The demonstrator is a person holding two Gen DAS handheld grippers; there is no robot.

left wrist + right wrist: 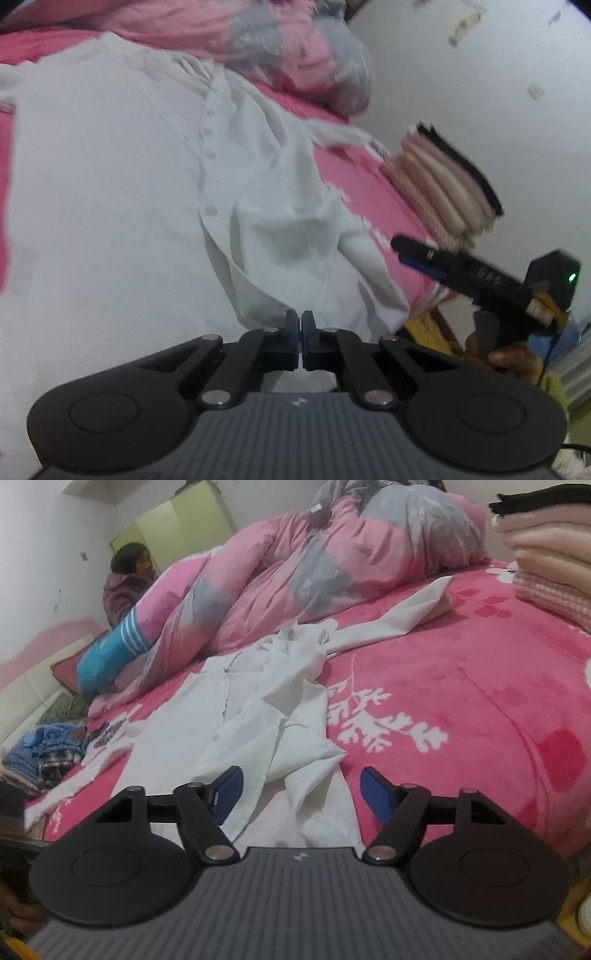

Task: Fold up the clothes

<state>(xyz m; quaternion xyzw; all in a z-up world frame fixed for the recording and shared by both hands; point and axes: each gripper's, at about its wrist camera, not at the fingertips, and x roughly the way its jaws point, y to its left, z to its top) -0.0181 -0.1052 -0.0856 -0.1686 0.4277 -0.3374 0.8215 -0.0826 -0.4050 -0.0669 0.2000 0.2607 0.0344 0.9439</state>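
The white shirt (258,716) is lying rumpled, partly spread on the pink bed (461,709), while the left gripper (298,325), jaws pinched together at its hem, and the right gripper (301,786), jaws gaping wide over the fabric, are seemingly working at straightening it, so a firm hem grasp should follow.

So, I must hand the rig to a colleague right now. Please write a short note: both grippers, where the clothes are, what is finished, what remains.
Left gripper: fingers shut, at the near edge of the white shirt; whether cloth is pinched, I cannot tell.
Right gripper: open, holding nothing, just above the shirt's near part.
The shirt lies buttoned side up on the pink bedspread, rumpled, one sleeve stretched toward the folded stack.
Done: the stack at the bed's far right.
Left: flatten and fold the shirt. A blue heap of clothes lies beyond the bed's left edge.
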